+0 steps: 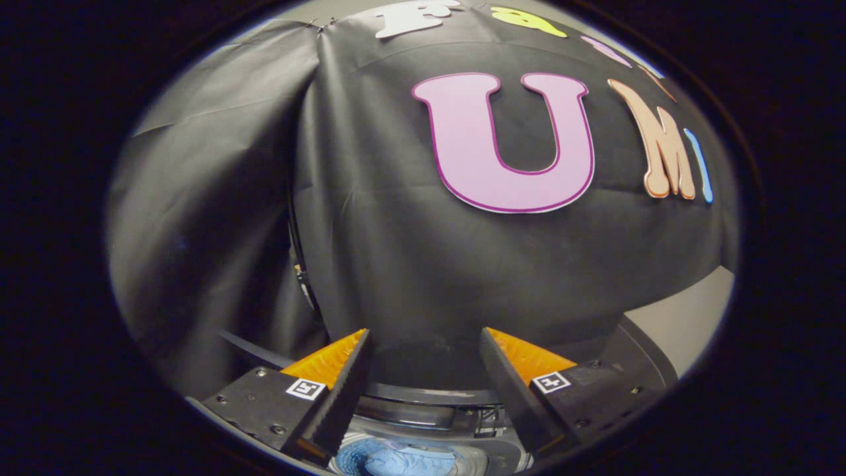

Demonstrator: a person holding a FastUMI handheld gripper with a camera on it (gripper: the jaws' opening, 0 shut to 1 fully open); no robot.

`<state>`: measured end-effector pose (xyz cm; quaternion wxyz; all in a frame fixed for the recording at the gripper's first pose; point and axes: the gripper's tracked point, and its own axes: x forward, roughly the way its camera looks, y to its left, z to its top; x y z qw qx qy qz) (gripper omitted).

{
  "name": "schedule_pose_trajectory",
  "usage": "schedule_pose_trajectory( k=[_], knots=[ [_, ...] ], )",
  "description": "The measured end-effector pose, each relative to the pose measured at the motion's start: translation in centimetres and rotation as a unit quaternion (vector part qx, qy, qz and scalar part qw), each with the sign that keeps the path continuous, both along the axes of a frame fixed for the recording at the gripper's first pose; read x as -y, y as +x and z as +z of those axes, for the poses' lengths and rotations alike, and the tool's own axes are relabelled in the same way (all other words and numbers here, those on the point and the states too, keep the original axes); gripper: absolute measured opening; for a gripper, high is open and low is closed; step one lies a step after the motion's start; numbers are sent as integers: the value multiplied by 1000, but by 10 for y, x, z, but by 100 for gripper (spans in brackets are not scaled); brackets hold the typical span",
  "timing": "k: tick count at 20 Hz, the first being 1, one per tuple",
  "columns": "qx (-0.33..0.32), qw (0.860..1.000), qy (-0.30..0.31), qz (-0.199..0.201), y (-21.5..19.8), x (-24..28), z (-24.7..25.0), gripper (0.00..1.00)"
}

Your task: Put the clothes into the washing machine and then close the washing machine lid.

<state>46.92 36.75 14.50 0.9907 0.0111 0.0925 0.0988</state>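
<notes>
My gripper [423, 344] stands open, with a wide empty gap between its two fingers, and it points mostly at the black cloth wall. Below and between the fingers I look down into the washing machine's drum opening [423, 413]. A light blue piece of clothing [403, 459] lies crumpled inside the drum. The dark rim of the machine curves behind the fingers. Nothing is held. I cannot make out the lid from this angle.
The black cloth wall [410, 264] hangs close behind the machine. A grey surface [687, 317] shows beyond the right finger, with a dark edge of the machine's top beside it. A dark strip [251, 350] runs behind the left finger.
</notes>
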Motion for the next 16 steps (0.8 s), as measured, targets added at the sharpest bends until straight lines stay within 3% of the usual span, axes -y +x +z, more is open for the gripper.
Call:
schedule_pose_trajectory(
  k=[7,11,16],
  knots=[
    [-8,1000,-21,19,-74,-5,-24,98],
    [18,999,-18,32,-104,-9,3,97],
    [39,999,-14,19,-128,10,23,97]
  ],
)
